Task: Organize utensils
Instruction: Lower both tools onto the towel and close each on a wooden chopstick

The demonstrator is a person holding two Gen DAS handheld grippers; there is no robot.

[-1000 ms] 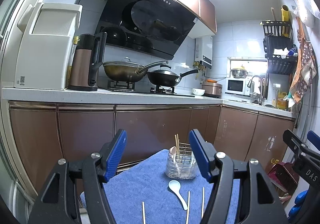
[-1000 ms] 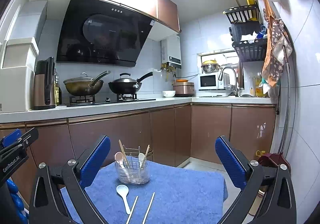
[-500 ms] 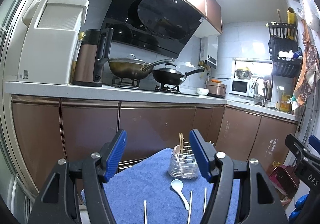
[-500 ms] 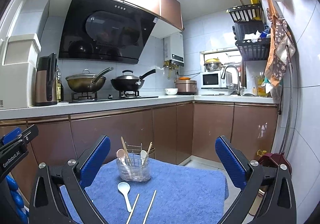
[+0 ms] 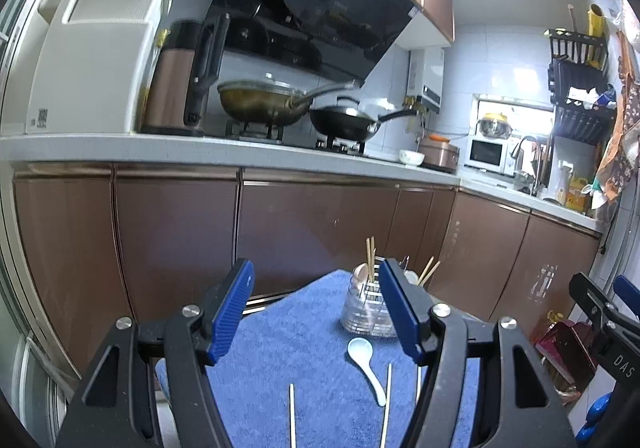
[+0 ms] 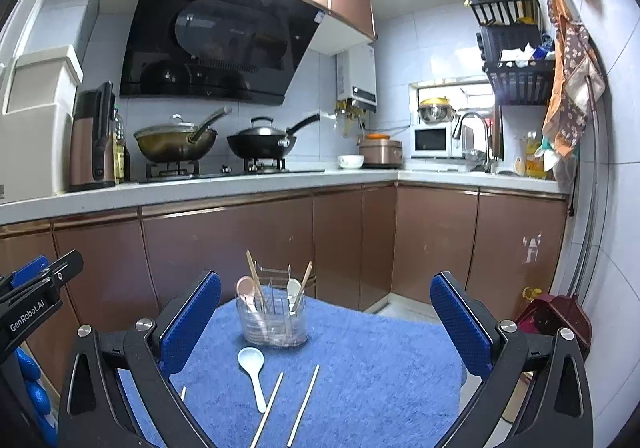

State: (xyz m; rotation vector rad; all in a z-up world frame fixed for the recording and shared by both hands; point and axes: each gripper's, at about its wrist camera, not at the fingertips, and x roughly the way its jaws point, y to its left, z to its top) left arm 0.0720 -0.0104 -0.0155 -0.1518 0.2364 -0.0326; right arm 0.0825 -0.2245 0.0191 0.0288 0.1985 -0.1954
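Spoon (image 6: 253, 372) lies w/in right jaws, untouched.

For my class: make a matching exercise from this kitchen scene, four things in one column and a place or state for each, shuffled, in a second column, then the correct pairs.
Things
1. white spoon
2. pink spoon
3. black wok
4. right gripper

Places or states
A. on the stove
B. lying flat on the blue towel
C. jaws open, nothing between them
D. standing in the clear utensil holder

Pairs: 1-B, 2-D, 3-A, 4-C
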